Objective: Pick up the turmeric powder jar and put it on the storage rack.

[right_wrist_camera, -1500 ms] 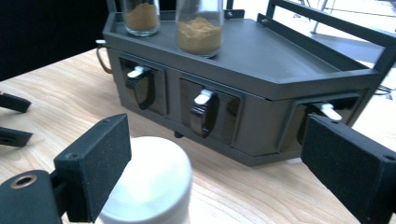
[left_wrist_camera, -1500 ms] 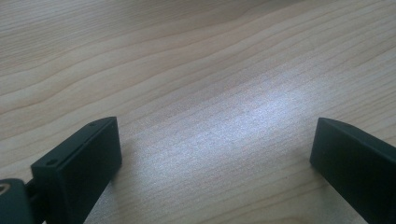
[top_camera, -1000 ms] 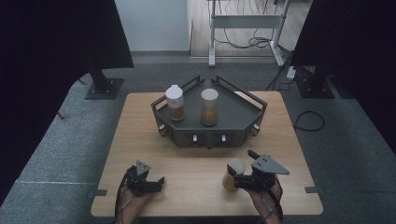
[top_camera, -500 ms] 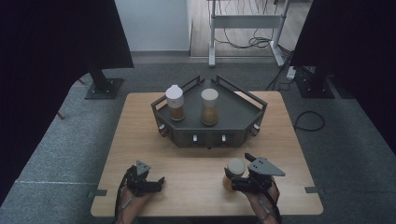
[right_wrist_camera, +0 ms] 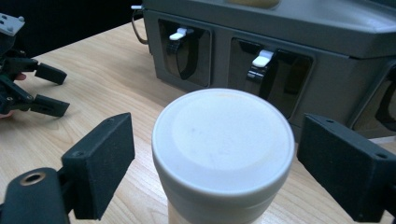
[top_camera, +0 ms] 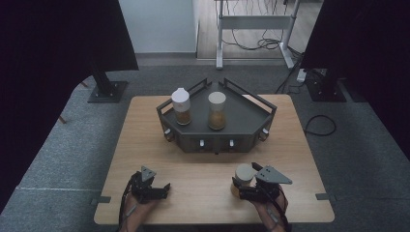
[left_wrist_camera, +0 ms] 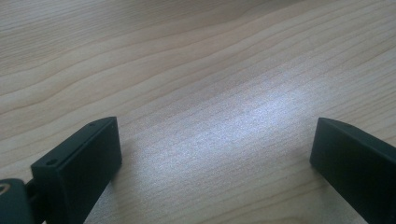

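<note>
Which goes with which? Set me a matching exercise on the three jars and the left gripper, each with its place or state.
1. left gripper
2. lone jar
3. tapered-cap jar
4. flat-lid tray jar

A. on the tray, left in the high view
B. on the tray, right in the high view
C. open over bare table
D. on the table between black jaws

Pairs: 1-C, 2-D, 3-A, 4-B.

The right gripper has just been closing its jaws around the lone jar; gaps remain on both sides.
</note>
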The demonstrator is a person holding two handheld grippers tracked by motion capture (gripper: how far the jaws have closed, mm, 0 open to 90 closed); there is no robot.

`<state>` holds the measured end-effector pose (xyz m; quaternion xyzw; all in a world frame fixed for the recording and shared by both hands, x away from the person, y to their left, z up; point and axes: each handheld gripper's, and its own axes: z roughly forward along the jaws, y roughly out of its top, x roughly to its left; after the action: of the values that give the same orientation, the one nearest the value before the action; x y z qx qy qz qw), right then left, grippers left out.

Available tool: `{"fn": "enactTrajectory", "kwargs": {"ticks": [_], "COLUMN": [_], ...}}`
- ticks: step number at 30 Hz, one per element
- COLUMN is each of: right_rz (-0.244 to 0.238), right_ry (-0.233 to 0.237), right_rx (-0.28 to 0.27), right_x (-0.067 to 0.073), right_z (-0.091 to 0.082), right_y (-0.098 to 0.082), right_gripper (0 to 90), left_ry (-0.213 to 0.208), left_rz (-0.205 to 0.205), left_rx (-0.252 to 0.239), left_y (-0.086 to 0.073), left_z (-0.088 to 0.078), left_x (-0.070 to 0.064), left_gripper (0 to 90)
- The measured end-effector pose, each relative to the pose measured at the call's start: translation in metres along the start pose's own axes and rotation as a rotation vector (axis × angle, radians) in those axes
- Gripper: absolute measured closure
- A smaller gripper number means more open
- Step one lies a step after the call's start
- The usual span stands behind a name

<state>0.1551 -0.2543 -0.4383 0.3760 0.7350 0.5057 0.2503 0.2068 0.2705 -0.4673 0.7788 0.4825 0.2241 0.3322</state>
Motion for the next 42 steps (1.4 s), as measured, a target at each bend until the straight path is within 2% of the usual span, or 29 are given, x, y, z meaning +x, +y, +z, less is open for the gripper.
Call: {"fn": "enactTrajectory", "kwargs": {"ticks": [7,11,13,24,30,42], "right_rz": [0.013,0.007,0.008,0.025,0.028,0.010], "right_ry": [0.024,0.019,-0.001,-0.041,-0.046,-0.055], "right_rx": [0.017,0.019,0.011,0.005,0.008,-0.041], "right_x": [-0.005,-0.003,0.000,0.009,0.011,0.015], "right_z": [0.004,0.006,0.005,0.004,0.004,-0.003], "right_y": [-0.003,-0.004,-0.006,-0.007,-0.006,0.005], "right_gripper": [19.6,27.3,32.4,33.0,33.0,33.1], "left_ry": [0.000,0.000,0.000,0.000,0.000,0.000], "left_rz": [0.000,0.000,0.000,0.000,0.000,0.000], "left_rx": [0.000,0.000,0.000,0.000,0.000,0.000], "left_y": [0.000,0.000,0.000,0.000,0.000,0.000], "left_z": [0.000,0.000,0.000,0.000,0.000,0.000], "left_x": [0.000,0.000,0.000,0.000,0.000,0.000], "left_gripper": [1.6,1.5,1.5,1.5,1.5,1.5]}}
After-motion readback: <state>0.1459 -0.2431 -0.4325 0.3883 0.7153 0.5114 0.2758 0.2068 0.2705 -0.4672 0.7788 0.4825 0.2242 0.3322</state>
